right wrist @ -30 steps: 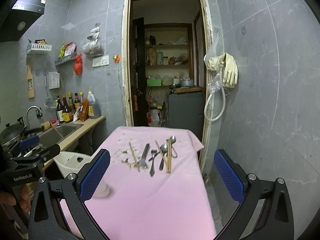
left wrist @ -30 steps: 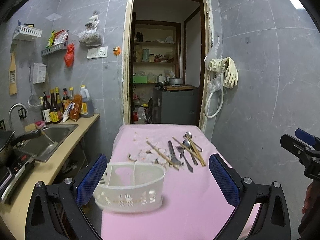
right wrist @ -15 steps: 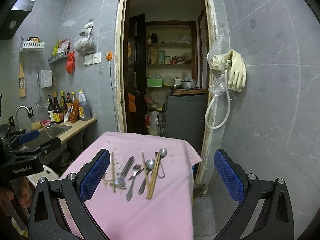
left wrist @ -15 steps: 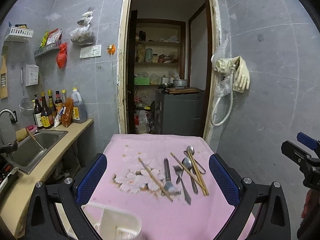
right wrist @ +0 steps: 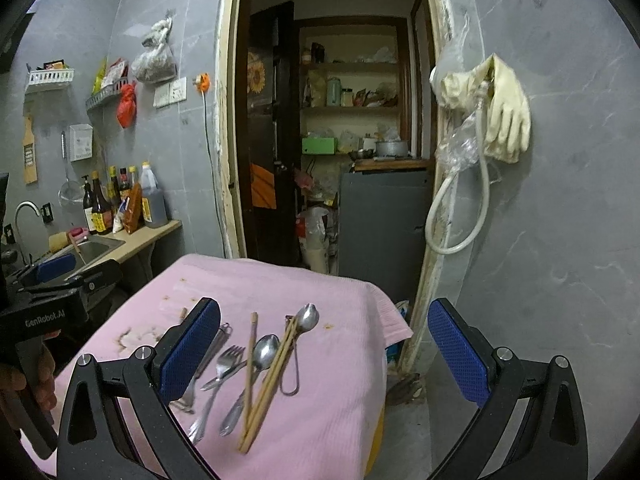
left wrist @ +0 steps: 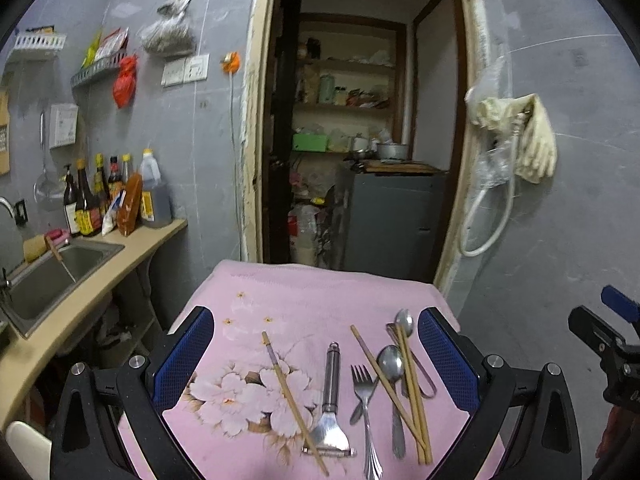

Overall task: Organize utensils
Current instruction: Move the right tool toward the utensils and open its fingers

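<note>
The white basket seen earlier is gone from view as both grippers are brought nearer the utensils on the pink cloth [left wrist: 320,292]. Left gripper [left wrist: 316,364] and right gripper [right wrist: 324,352] are held apart, empty. The peeler [left wrist: 330,404], left of the fork [left wrist: 362,396], is best approached squarely.

Utensils in a row on the cloth-covered bench [left wrist: 320,292]

Across the near half of the bench, left to right: a lone chopstick [left wrist: 294,400], a peeler [left wrist: 330,400], a fork [left wrist: 365,408], then a spoon [left wrist: 391,364] with chopsticks [left wrist: 414,392] lying over it, and a second spoon [left wrist: 404,322] toward the right edge. A doorway stands behind the far edge; a sink counter [left wrist: 120,264] runs along the left.
</note>
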### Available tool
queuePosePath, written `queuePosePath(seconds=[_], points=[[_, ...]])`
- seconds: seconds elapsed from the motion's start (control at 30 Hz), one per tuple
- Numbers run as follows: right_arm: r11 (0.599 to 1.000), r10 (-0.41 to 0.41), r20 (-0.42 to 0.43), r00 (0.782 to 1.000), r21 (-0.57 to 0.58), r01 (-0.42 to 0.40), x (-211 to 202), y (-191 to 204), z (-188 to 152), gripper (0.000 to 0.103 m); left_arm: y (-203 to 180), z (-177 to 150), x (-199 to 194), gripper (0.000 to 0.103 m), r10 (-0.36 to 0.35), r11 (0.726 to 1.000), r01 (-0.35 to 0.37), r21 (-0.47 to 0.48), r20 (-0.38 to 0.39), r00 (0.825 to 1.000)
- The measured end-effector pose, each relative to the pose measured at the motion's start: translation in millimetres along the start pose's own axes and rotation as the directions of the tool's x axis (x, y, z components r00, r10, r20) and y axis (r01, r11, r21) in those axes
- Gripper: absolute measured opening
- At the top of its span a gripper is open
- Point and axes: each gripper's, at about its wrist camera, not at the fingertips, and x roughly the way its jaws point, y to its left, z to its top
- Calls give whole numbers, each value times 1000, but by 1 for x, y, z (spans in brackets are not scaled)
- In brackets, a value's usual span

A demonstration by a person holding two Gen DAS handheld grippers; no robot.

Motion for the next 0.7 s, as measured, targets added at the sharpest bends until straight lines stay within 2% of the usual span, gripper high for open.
queuePosePath(seconds=[0.17,0.33,0.53,0.6,0.67,0.7], points=[[1000,28,-33,999,10,-28,49,-5,-14,102,-1,-6,41,103,51,998,-53,-39,-47,998],[997,67,-65,996,35,-64,92,-8,-32,102,3,-18,82,102,115,988,-127,-91,-128,985],[991,120,-132,984,68,-112,137,-2,-51,100,9,-38,127,88,178,972,-207,-115,-224,958],[987,154,-168,974,77,-143,155,1,-57,88,14,-44,138,83,185,968,-220,-123,-248,951],[982,183,-210,960,87,-168,171,5,-63,72,19,-51,152,73,186,964,-229,-132,-278,942],[979,197,-231,953,95,-180,179,6,-66,67,23,-51,157,71,184,963,-232,-139,-291,939]])
